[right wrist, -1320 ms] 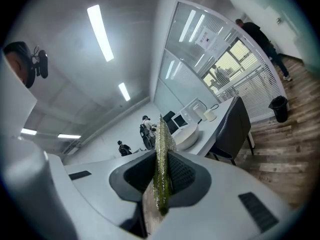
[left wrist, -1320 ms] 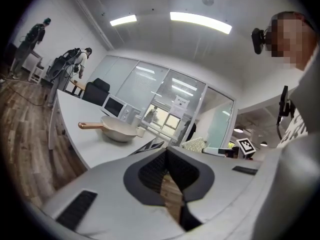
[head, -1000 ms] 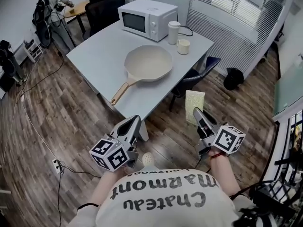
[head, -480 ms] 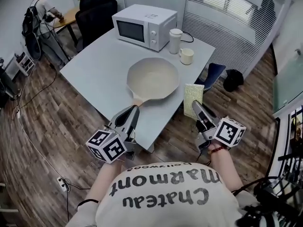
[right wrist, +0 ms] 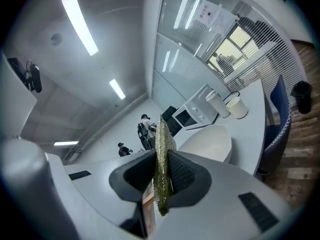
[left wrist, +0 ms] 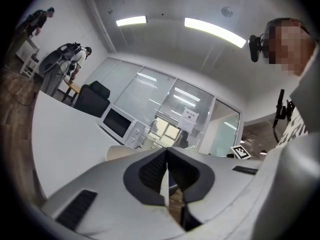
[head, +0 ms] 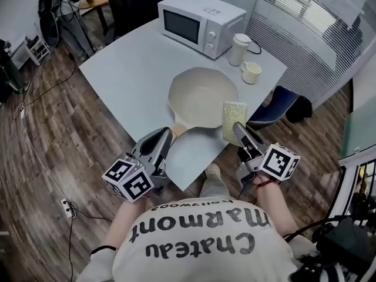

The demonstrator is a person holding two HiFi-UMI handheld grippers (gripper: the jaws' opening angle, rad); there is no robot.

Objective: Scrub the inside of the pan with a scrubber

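Grey table [head: 135, 69]: cream pan [head: 200, 96]; right claw [head: 237, 126] clamps flat yellow-green scrubber [head: 234, 111].

Tabletop [head: 126, 69] lies bare left of the pan [head: 202, 96] (microwave [head: 200, 22] and mug [head: 251, 72] behind).

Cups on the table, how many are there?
2. A tall lidded cup stands right beside the microwave. A mug sits next to it, toward the table edge. Another could be hidden behind the microwave.
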